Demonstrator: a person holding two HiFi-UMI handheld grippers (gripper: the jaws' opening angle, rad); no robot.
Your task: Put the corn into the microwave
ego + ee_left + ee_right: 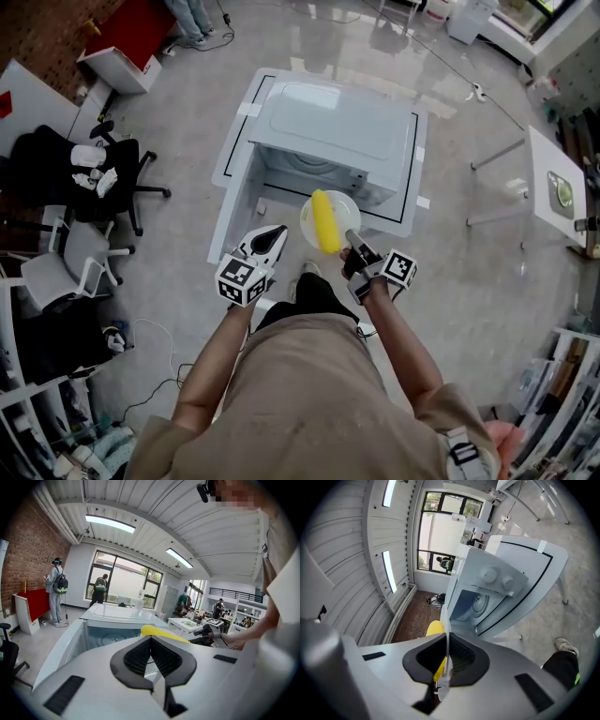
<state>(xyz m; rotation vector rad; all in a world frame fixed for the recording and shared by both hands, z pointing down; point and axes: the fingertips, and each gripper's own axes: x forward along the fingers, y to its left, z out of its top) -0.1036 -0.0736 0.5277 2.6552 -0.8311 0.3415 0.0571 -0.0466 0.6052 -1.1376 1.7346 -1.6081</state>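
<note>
R hand-held gripper (446,639) pinches plate (446,616); head view: corn (325,221).

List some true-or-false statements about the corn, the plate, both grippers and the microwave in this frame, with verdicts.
1. The corn lies on a white plate. True.
2. The right gripper clamps the plate's rim. True.
3. The left gripper holds the corn. False: its jaws are shut on nothing.
4. The microwave has its door closed. False: the door is open and the inside shows.
5. The corn is inside the microwave. False: it is on the plate, outside the opening.
</note>
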